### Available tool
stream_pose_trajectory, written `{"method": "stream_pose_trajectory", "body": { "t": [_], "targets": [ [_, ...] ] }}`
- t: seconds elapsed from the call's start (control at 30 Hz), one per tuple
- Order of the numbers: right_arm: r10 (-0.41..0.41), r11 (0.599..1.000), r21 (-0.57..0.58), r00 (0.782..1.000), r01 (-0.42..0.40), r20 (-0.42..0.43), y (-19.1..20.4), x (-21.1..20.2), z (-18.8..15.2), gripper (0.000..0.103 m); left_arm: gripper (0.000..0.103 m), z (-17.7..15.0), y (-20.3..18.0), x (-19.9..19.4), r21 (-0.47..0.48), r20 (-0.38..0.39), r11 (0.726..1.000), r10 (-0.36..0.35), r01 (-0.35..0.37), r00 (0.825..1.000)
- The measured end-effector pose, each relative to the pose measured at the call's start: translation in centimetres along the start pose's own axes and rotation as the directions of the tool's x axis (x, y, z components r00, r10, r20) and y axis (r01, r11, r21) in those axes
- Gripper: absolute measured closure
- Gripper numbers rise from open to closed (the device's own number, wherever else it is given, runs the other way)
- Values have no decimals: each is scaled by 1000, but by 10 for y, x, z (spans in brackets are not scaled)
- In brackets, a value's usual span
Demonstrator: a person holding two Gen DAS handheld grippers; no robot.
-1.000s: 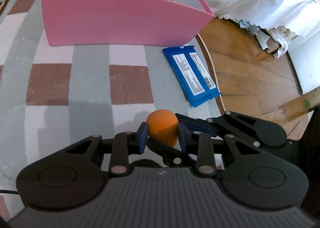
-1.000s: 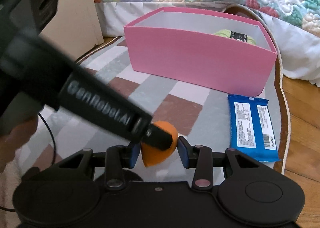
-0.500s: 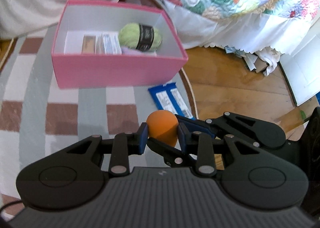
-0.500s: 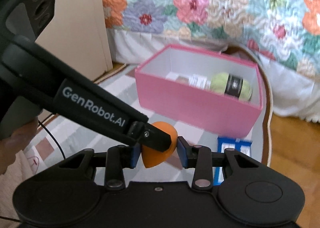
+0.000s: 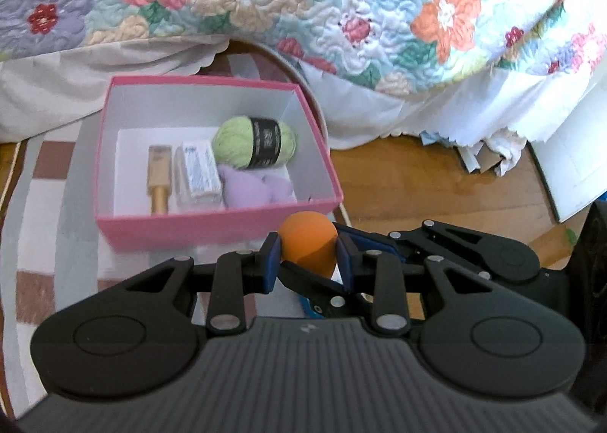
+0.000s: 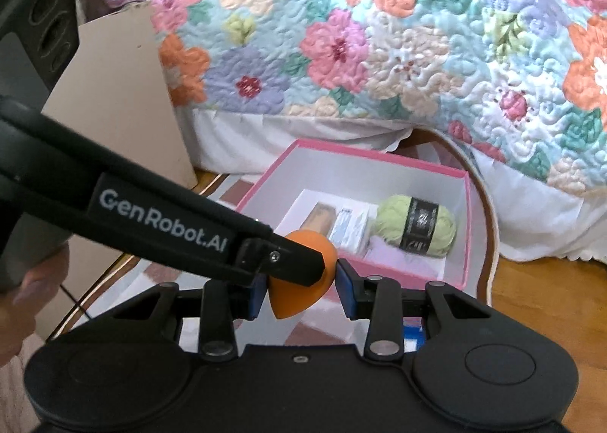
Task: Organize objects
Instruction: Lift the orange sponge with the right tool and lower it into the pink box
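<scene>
An orange egg-shaped sponge (image 5: 308, 243) sits between the blue pads of both grippers. My left gripper (image 5: 308, 257) is shut on it. My right gripper (image 6: 299, 287) is shut on it from the other side; it also shows in the right wrist view (image 6: 299, 292). Both hold it in the air, just in front of the pink box (image 5: 212, 226), which also shows in the right wrist view (image 6: 468, 205). The box holds green yarn (image 5: 254, 142), a gold tube (image 5: 159, 177), a white packet (image 5: 199, 171) and a lilac cloth (image 5: 254, 188).
The box stands on a checked rug (image 5: 49, 243) beside a bed with a floral quilt (image 5: 303, 0). Wood floor (image 5: 417, 182) lies to the right, with papers (image 5: 489, 156). A sliver of the blue pack (image 6: 411, 332) shows under the right gripper. A cardboard panel (image 6: 117, 99) leans at left.
Both grippers have risen together with the orange sponge and moved toward the box. The view now looks down into the box, and the blue pack has dropped out of sight below.
</scene>
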State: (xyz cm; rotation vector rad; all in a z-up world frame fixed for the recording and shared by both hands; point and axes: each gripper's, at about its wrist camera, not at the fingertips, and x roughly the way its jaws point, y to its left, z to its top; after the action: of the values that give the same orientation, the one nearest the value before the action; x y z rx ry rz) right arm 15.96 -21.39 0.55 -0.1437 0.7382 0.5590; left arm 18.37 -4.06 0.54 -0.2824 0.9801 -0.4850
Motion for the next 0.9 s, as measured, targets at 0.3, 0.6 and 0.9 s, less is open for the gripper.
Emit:
{"method": "stream_pose_trajectory", "body": {
  "t": [0.3,0.6,0.9],
  "targets": [
    [-34,999,1,999,35,-20,-37,42,31,60,73,34,21,51,-50,69,997,-51,54,996],
    [-72,997,12,992,73,-107,-72,98,40,60,73,50,51,114,-167,68,981,-90,100,994],
    [-119,987,-132,973,94,-198,-78,144,32,60,73,39,84,156,-295,82,943,-137,155,987]
  ]
}}
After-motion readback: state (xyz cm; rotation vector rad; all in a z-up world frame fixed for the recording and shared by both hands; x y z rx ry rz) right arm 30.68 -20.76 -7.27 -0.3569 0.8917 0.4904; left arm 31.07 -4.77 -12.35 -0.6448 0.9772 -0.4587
